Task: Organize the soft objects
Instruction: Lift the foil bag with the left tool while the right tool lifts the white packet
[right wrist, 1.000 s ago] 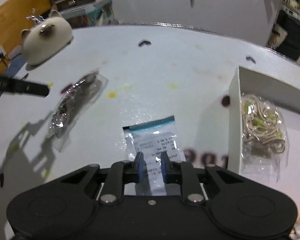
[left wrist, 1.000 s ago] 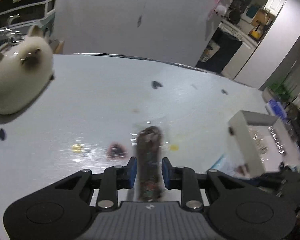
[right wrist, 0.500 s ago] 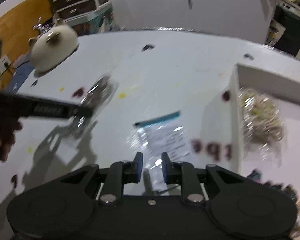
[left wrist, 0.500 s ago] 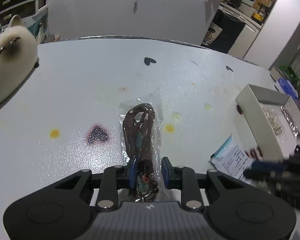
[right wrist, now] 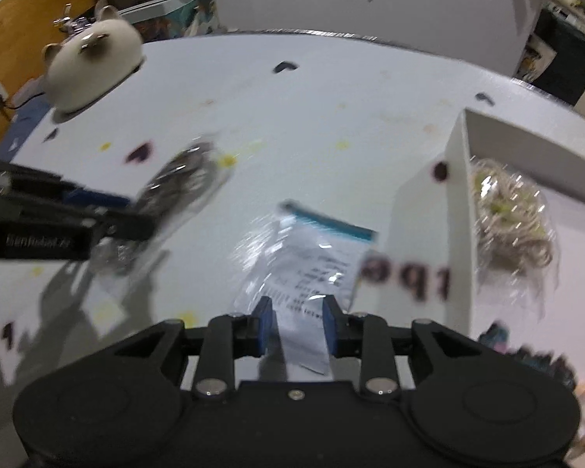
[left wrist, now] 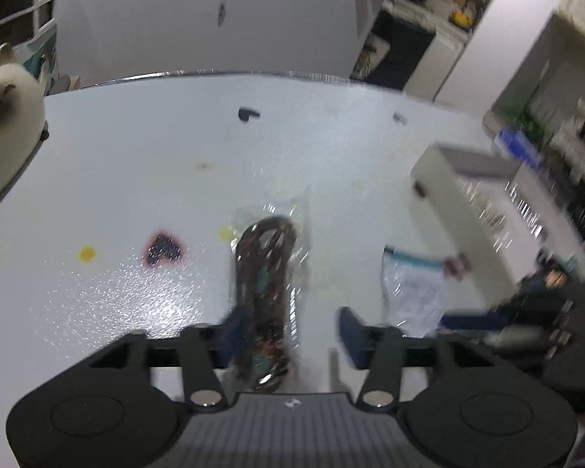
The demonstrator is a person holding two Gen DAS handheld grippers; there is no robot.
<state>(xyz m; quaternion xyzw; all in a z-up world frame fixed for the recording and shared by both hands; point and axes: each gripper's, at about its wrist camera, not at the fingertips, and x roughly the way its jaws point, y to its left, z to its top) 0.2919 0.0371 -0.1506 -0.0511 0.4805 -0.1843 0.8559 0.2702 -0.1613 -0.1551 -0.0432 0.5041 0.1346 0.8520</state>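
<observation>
A clear bag of dark brown cord [left wrist: 267, 273] lies on the white table, its near end between the fingers of my left gripper [left wrist: 288, 335], which stands open around it. The bag also shows in the right wrist view [right wrist: 175, 183]. My right gripper [right wrist: 297, 325] stands open over a clear zip bag with a teal strip and a paper label [right wrist: 312, 249], seen also in the left wrist view [left wrist: 413, 284]. A white box [right wrist: 417, 210] at the right holds a bag of pale cord [right wrist: 507, 214].
A cream cat-shaped ceramic piece [right wrist: 93, 62] stands at the table's far left. Dark heart stickers [left wrist: 162, 251] and yellow spots dot the table top. The left gripper's arm [right wrist: 39, 222] crosses the left of the right wrist view. The table's far edge [left wrist: 253, 74] meets a white wall.
My left gripper has opened, letting go of the brown cord bag on the table. My right gripper has moved back over the zip bag and opened wider.
</observation>
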